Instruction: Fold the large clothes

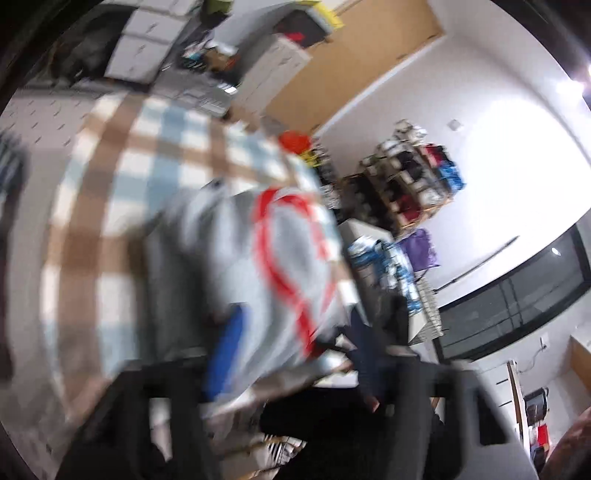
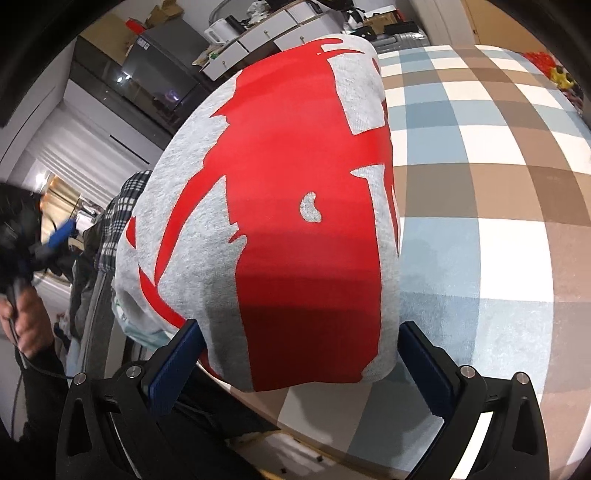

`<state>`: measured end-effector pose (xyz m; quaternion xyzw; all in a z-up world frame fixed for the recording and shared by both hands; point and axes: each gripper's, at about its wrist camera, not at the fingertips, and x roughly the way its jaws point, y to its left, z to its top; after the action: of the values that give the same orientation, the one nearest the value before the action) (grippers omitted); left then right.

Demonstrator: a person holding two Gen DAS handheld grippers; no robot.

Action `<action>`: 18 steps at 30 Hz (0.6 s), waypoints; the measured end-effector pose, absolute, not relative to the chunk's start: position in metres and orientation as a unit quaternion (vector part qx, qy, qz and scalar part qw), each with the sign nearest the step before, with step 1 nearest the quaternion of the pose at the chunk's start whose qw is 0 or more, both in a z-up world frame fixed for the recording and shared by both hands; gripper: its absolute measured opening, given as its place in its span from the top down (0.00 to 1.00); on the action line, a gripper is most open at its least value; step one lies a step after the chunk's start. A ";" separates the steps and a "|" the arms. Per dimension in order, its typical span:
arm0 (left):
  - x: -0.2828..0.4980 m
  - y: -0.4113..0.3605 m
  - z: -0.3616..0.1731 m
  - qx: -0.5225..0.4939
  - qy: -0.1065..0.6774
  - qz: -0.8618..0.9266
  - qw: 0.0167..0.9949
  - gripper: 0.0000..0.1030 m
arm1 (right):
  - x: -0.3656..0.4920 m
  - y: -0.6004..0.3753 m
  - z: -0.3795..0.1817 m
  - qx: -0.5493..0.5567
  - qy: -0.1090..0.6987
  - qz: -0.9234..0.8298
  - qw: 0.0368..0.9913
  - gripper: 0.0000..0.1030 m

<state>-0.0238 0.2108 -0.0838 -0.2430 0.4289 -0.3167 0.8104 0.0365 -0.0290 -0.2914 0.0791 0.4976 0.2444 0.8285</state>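
Observation:
A folded grey garment (image 2: 280,206) with a large red print lies on the checked cloth of the table (image 2: 498,184). My right gripper (image 2: 300,326) stands open just above its near end, and the blue pads (image 2: 177,365) flank the fold without pinching it. The left wrist view is blurred; there the same garment (image 1: 280,258) lies ahead and below. My left gripper (image 1: 295,332) looks open, with one blue pad (image 1: 225,350) showing and nothing held. In the right wrist view the left gripper (image 2: 55,236) is off to the left of the garment, held in a person's hand (image 2: 22,321).
A dark checked garment (image 2: 118,221) hangs at the table's left edge. White drawer units (image 2: 266,33) and a dark cabinet (image 2: 159,70) stand behind the table. Shelves of goods (image 1: 410,184) line a white wall, beside a dark window (image 1: 517,295).

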 end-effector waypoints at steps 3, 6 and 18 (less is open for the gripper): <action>0.010 0.181 -0.101 -0.227 0.444 -0.341 0.796 0.37 | 0.036 -0.030 -0.291 0.081 0.497 0.243 0.829 0.00; 0.045 0.162 -0.151 -0.216 0.503 -0.304 0.780 0.37 | 0.034 -0.034 -0.293 0.096 0.502 0.247 0.823 0.00; 0.047 0.230 -0.237 -0.347 0.468 -0.273 0.765 0.55 | 0.025 -0.056 -0.256 0.094 0.458 0.268 0.842 0.00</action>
<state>0.0471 0.2298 -0.2373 -0.3469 0.4684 -0.2730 0.7654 0.0254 -0.0557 -0.2559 0.0941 0.4578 0.2683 0.8424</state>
